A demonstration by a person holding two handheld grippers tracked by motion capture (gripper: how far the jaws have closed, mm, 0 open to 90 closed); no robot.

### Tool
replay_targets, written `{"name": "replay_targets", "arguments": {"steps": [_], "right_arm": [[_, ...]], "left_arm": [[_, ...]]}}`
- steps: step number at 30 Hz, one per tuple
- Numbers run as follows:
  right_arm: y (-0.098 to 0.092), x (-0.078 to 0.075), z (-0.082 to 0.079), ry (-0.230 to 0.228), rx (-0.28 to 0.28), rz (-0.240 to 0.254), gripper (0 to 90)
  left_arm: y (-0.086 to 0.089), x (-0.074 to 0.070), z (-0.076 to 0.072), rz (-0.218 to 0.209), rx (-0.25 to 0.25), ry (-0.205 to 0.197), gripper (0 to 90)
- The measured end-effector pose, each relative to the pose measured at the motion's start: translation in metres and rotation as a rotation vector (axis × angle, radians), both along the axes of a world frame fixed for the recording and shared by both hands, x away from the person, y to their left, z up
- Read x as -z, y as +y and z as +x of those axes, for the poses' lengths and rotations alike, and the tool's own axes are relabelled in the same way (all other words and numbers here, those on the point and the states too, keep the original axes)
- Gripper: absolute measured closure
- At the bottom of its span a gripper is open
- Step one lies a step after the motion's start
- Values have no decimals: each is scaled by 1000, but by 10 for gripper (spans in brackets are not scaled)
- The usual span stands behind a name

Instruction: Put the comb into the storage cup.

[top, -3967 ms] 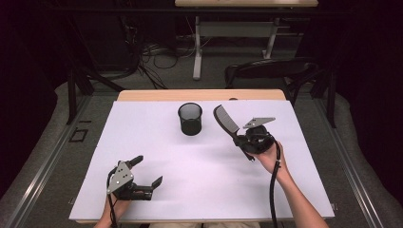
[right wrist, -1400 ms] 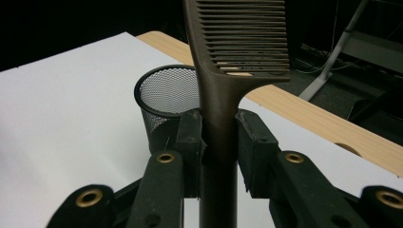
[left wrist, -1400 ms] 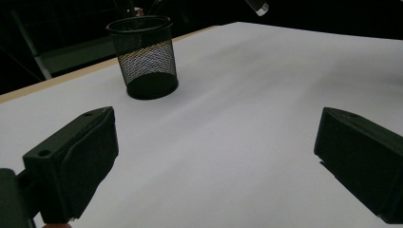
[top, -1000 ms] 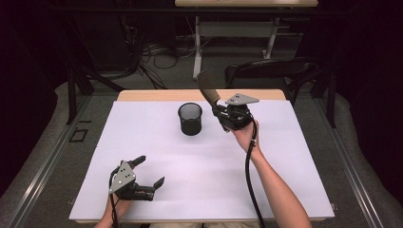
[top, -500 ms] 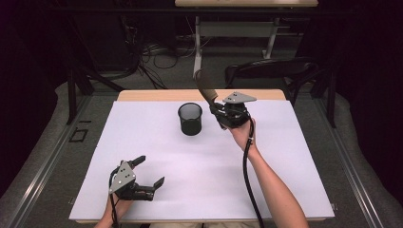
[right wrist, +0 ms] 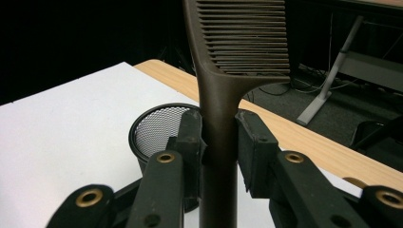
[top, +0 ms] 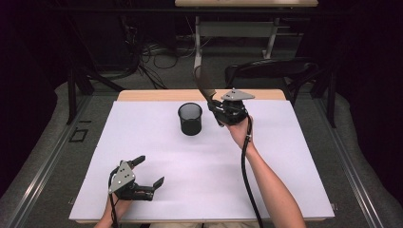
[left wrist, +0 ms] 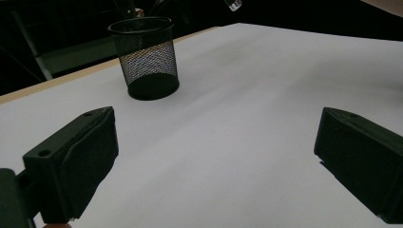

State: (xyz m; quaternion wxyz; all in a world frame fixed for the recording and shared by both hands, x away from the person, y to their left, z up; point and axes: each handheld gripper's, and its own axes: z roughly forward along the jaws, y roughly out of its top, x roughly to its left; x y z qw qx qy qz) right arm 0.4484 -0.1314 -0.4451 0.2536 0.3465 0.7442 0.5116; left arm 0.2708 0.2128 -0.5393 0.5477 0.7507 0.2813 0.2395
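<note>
Table (top: 294, 156), white sheet over it, bare save mesh cup (top: 190, 118) upright near far edge. Right gripper (top: 219, 109) held aloft just beside cup, jaws clamped on comb (right wrist: 223, 85) handle, teeth end up. We judge comb light, stiff, smooth plastic, apt to pivot; our grip low on handle suits. Left gripper (top: 148, 172) near front edge, jaws spread wide, empty.

The right gripper (top: 219, 110) is raised at the far side of the table, forearm stretched forward, its jaws clamped on a comb (right wrist: 223, 95) (handle pinched, teeth upward). The left gripper (top: 148, 172) rests low near the table's front edge, jaws spread wide apart.
</note>
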Motion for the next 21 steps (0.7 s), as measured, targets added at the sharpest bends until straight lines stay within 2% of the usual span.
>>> {"name": "replay_targets", "arguments": {"steps": [21], "right_arm": [[8, -3, 10, -19, 4, 38, 727]], "left_arm": [[1, 0, 0, -1, -4, 0, 5]]}}
